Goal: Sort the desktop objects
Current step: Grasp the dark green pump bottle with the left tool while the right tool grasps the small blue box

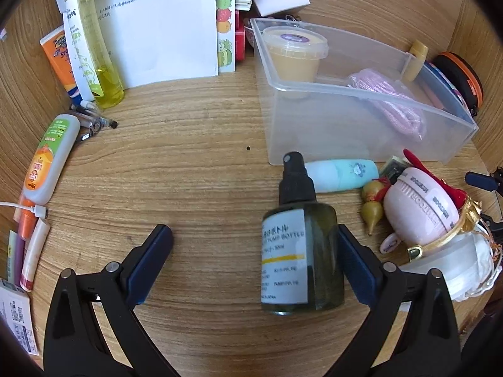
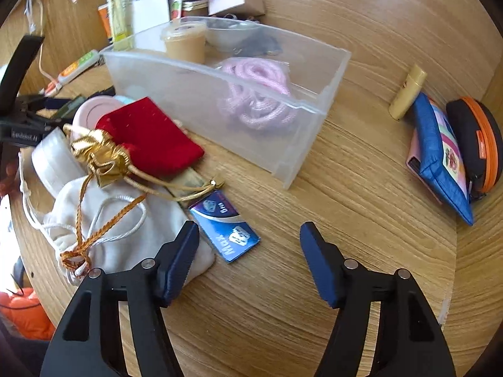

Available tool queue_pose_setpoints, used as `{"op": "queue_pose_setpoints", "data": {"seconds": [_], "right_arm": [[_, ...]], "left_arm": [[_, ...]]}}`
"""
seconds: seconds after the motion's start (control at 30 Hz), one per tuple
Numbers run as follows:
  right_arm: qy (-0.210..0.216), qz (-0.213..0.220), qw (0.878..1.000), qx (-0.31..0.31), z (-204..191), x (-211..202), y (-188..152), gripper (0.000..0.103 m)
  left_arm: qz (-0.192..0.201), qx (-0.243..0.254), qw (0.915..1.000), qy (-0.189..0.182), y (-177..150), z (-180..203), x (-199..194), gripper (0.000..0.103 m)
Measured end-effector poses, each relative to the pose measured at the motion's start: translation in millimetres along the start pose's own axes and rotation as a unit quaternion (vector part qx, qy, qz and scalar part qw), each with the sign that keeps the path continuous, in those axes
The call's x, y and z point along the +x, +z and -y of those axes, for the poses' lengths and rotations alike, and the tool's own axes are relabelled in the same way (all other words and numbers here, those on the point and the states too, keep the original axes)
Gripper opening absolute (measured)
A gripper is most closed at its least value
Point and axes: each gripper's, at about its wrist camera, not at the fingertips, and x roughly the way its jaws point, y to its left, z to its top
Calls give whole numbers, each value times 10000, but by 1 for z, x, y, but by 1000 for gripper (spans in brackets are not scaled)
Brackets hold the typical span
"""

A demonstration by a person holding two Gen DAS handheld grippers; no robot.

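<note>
A dark green spray bottle [image 1: 298, 245] with a black pump top stands on the wooden desk between my left gripper's [image 1: 254, 235] open fingers, close against the right finger [image 1: 355, 260]. A clear plastic bin [image 1: 361, 116] behind it holds a tan lidded cup [image 1: 295, 53] and a pink cord [image 1: 389, 106]. My right gripper [image 2: 250, 235] is open and empty over the desk, in front of the same bin [image 2: 283, 154]. A blue card packet [image 2: 224, 229] lies by its left finger.
Left wrist view: tubes and bottles [image 1: 50, 157] along the left, papers [image 1: 157, 25] at the back, a teal bottle [image 1: 342, 174] and pink round case [image 1: 418, 207] at right. Right wrist view: red pouch [image 2: 151, 138], white drawstring bag [image 2: 125, 229], blue pouch [image 2: 440, 157], orange-rimmed case [image 2: 481, 144].
</note>
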Motion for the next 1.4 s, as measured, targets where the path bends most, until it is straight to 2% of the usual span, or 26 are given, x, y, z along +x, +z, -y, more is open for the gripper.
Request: {"op": "queue_pose_setpoints", "data": {"seconds": [0.13, 0.47, 0.53, 0.7, 0.8, 0.93, 1.0, 1.17, 1.3, 1.4], "right_arm": [[144, 14, 9999, -15, 0, 2, 4, 54], [381, 61, 9991, 156, 9, 8, 8, 54], [325, 17, 9992, 229, 13, 10, 8, 45], [437, 17, 9985, 333, 22, 10, 4, 41], [437, 76, 9984, 337, 20, 10, 2, 37], [457, 153, 9984, 295, 15, 8, 1, 28], [472, 170, 9983, 301, 13, 8, 2, 25], [432, 167, 9982, 375, 13, 7, 2, 25], [401, 152, 9979, 479, 16, 6, 0, 25], [377, 192, 9973, 600, 20, 0, -3, 25]], "left_arm": [[65, 37, 9996, 261, 1, 2, 3, 101], [212, 201, 9985, 467, 3, 6, 2, 101], [230, 187, 9984, 477, 1, 4, 2, 101], [312, 175, 9982, 483, 1, 4, -4, 100], [340, 250, 9979, 484, -1, 8, -4, 89], [369, 255, 9982, 393, -1, 7, -5, 81], [387, 233, 9984, 344, -1, 7, -5, 72], [395, 124, 9990, 151, -1, 2, -7, 51], [406, 66, 9990, 187, -2, -1, -9, 41], [417, 23, 9990, 177, -5, -2, -11, 41]]}}
